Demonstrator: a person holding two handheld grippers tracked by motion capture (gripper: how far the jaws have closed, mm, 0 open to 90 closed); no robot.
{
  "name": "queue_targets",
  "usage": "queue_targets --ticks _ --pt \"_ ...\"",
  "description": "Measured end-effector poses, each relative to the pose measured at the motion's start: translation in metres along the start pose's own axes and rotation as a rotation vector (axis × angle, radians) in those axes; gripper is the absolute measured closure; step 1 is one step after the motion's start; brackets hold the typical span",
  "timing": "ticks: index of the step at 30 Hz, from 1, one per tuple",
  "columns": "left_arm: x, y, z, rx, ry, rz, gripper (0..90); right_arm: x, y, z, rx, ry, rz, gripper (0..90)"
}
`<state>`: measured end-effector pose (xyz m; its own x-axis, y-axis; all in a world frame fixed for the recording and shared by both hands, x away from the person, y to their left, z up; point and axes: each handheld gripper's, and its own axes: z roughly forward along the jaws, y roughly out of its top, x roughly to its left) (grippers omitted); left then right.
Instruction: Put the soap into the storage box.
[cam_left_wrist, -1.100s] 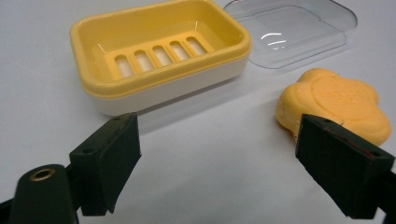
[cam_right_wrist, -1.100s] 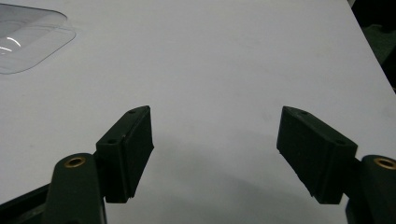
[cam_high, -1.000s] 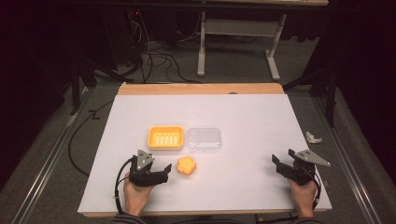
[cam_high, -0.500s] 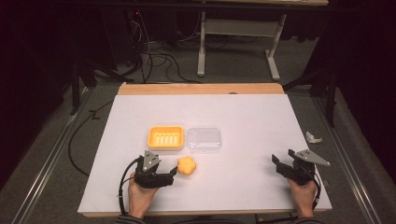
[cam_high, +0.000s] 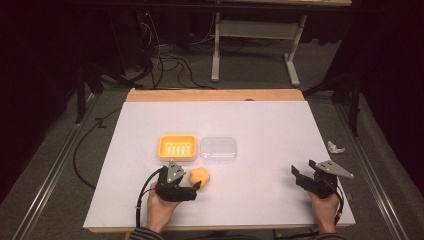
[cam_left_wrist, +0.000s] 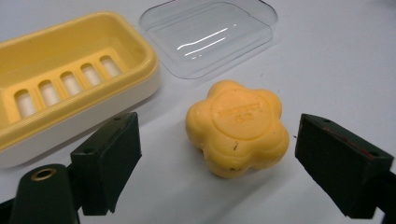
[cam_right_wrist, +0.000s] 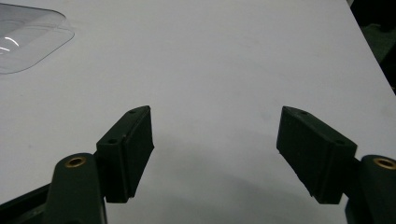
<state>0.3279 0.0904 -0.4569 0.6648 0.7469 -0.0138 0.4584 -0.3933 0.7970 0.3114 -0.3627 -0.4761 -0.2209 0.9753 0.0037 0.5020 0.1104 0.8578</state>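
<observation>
Left gripper (cam_left_wrist: 217, 158) jaws spread wide, flower-shaped soap (cam_left_wrist: 237, 127) between them, gaps both sides; yellow soap dish (cam_left_wrist: 70, 88) close at 10 o'clock of soap, clear lid (cam_left_wrist: 210, 35) at 12; right gripper (cam_right_wrist: 215, 154) jaws apart over bare white table (cam_right_wrist: 224, 60); lid corner far at 10 o'clock.

The soap (cam_high: 200, 176) lies on the table (cam_high: 260, 135) just before the dish (cam_high: 177, 148), the lid (cam_high: 218, 149) right of it.

The white desk (cam_high: 260, 130) is lit bright from above while the room around stays dark. Glare streaks cross the clear plastic lid (cam_left_wrist: 210, 35). Soft shadows lie under the black jaws; near parts look slightly blurred.
</observation>
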Motion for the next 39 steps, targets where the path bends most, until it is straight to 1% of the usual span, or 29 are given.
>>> queue_targets --ticks 1,3,9,11,14,15,18,21,25,30,36,39 --pt "-0.002 0.001 0.002 0.006 -0.002 0.01 14.8 0.0 0.0 0.0 -0.001 -0.001 0.0 27.5" --pt "-0.003 0.002 0.005 0.015 -0.008 0.015 14.8 0.0 0.0 0.0 -0.001 -0.002 0.0 27.5" --pt "-0.006 0.003 0.013 0.025 -0.004 0.009 14.7 0.0 0.0 0.0 0.001 0.0 0.002 27.5" --pt "-0.006 0.004 0.016 0.032 -0.001 0.016 14.7 0.0 0.0 0.0 0.001 0.001 0.001 27.5" --pt "-0.007 0.005 0.022 0.052 -0.004 0.015 14.7 0.0 0.0 0.0 0.001 0.001 0.003 27.5" --pt "-0.007 0.005 0.022 0.052 -0.004 0.015 14.7 0.0 0.0 0.0 0.001 0.001 0.003 27.5" --pt "-0.01 0.006 0.029 0.077 -0.001 0.03 14.7 0.0 0.0 0.0 0.001 0.0 0.004 27.5" --pt "-0.012 0.007 0.032 0.085 0.007 0.038 14.7 0.0 0.0 0.0 0.001 -0.001 0.003 27.5" --pt "-0.012 0.007 0.038 0.092 0.024 0.016 14.7 0.0 0.0 0.0 0.001 0.0 0.003 27.4" --pt "-0.013 0.007 0.042 0.102 0.029 0.023 15.0 0.0 0.0 0.0 0.0 -0.001 0.002 27.5" --pt "-0.015 0.007 0.047 0.106 0.03 0.016 15.5 0.0 0.0 0.0 -0.001 0.0 0.002 27.5" --pt "-0.015 0.007 0.05 0.111 0.037 0.015 16.6 0.0 0.0 0.0 -0.002 0.0 0.004 27.4"
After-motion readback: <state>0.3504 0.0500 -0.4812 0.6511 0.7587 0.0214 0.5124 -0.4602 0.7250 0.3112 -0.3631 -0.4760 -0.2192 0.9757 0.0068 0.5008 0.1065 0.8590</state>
